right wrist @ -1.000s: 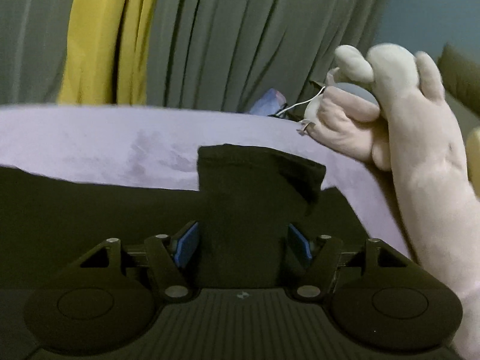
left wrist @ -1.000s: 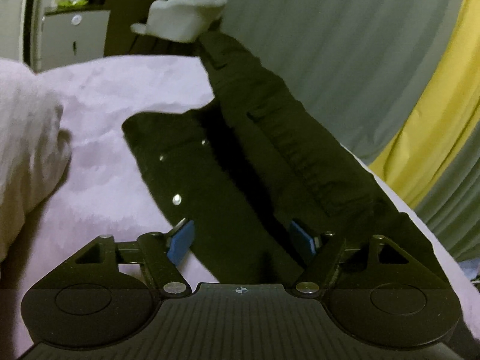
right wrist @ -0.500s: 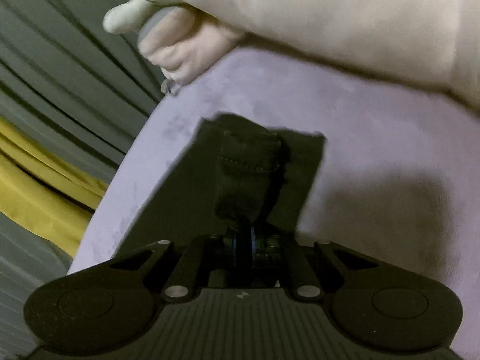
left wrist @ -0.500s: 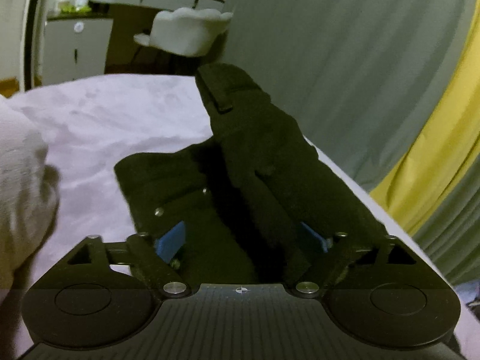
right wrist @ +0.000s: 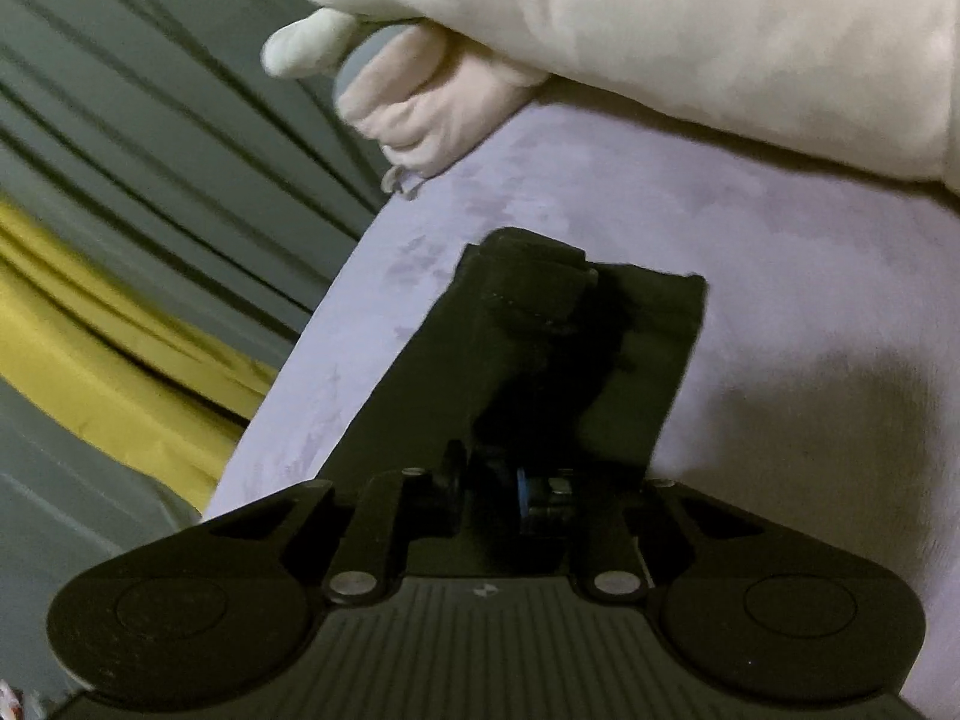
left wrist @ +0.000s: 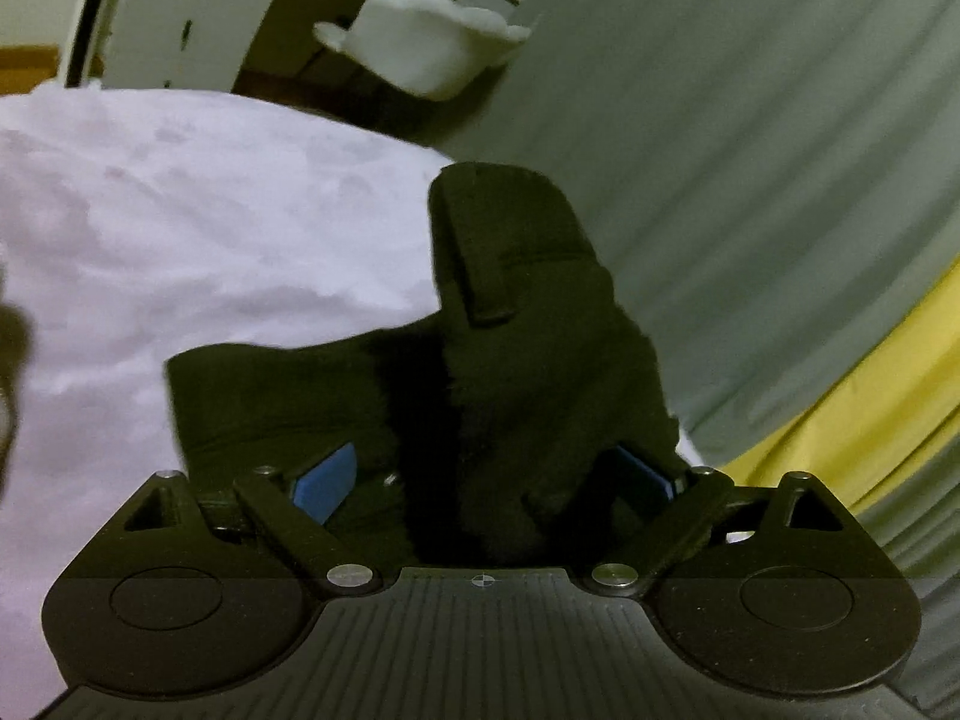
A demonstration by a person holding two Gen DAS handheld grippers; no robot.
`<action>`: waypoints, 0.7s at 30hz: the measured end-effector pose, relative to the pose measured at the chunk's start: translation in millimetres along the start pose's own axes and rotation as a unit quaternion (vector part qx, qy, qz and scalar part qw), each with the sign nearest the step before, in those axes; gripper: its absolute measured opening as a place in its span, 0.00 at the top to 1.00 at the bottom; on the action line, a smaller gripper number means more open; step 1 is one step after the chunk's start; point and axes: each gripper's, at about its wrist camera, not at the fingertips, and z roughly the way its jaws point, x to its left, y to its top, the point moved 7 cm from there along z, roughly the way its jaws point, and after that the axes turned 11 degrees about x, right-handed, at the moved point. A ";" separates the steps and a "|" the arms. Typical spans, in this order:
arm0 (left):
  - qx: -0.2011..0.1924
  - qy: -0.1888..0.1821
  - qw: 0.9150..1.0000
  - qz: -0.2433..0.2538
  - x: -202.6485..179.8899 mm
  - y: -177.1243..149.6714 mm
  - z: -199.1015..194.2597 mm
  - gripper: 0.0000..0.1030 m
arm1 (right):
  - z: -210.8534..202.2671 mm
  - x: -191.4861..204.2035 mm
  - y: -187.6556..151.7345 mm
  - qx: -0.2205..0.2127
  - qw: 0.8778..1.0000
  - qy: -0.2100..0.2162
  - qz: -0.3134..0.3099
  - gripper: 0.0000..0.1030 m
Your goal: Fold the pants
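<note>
Black pants lie on a lilac bed cover. A bunched fold with a belt loop stands up just ahead of my left gripper. Its jaws are opening, the blue pads stand wide apart, and cloth lies loosely between them. In the right wrist view a pants leg end lies flat, with a narrow folded strip rising from my right gripper. That gripper's fingers are nearly together with dark cloth pinched between them, and its jaws are beginning to open.
A cream plush toy lies across the bed cover beyond the leg end. Grey curtains and a yellow one hang past the bed's edge. A white chair and cabinets stand behind.
My right gripper rolled strongly and closed from wide open onto the pants leg. My left gripper moved along the pants and spread wider; the raised fold now stands closer.
</note>
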 end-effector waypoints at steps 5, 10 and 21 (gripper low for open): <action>0.078 -0.045 0.995 -0.038 -4.8 -0.3 21.9 0.51 | 10.0 -0.1 1.4 0.024 1.000 0.012 0.013 0.72; 0.091 -0.071 0.993 -0.003 -23.2 13.5 -2.2 0.85 | 11.8 17.8 5.2 0.043 0.998 -0.028 -0.025 0.91; 0.080 -0.104 0.991 0.023 -12.9 11.8 -63.0 0.84 | -44.9 48.2 43.4 -0.006 0.998 0.042 -0.044 0.96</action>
